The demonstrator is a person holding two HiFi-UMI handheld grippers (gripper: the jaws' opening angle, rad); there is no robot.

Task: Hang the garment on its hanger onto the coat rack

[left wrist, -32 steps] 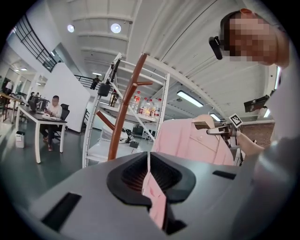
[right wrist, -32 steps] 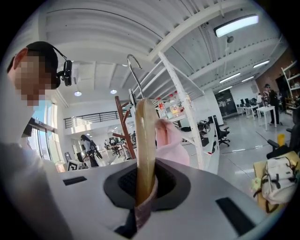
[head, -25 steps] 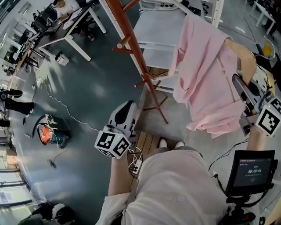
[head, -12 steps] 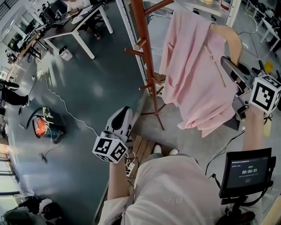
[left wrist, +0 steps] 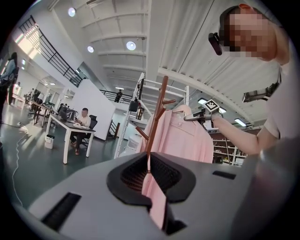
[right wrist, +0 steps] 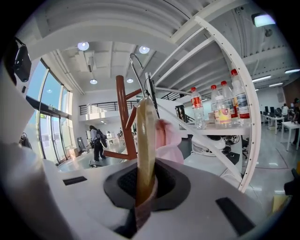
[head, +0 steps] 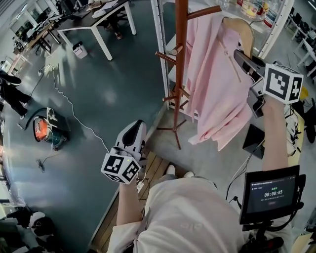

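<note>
Right hand-held gripper (head: 240, 56) is up high, jaws clamped tight on the wooden hanger (head: 243, 25), gripping one arm of it edge-on between the pads. The pink garment (head: 212, 94) drapes down below and to the left of that gripper, filling the space between it and the coat rack (head: 179, 74). In the right gripper view the metal hook (right wrist: 136, 70) rises straight beyond the jaws, with the rack's brown pole just behind it and a touch to the left, near but not touching. The hook isn't over anything yet, so this looks like the approach. The upper peg (head: 205, 12) juts out toward the gripper's side, and that seems the likely target. To do it well, I'd say keep the hanger level, bring the open side of the hook above the peg, then lower it squarely so the cloth doesn't snag on the lower pegs. Left hand-held gripper (head: 138, 123) hangs low, well apart from the garment, pads together and gripping nothing.
</note>
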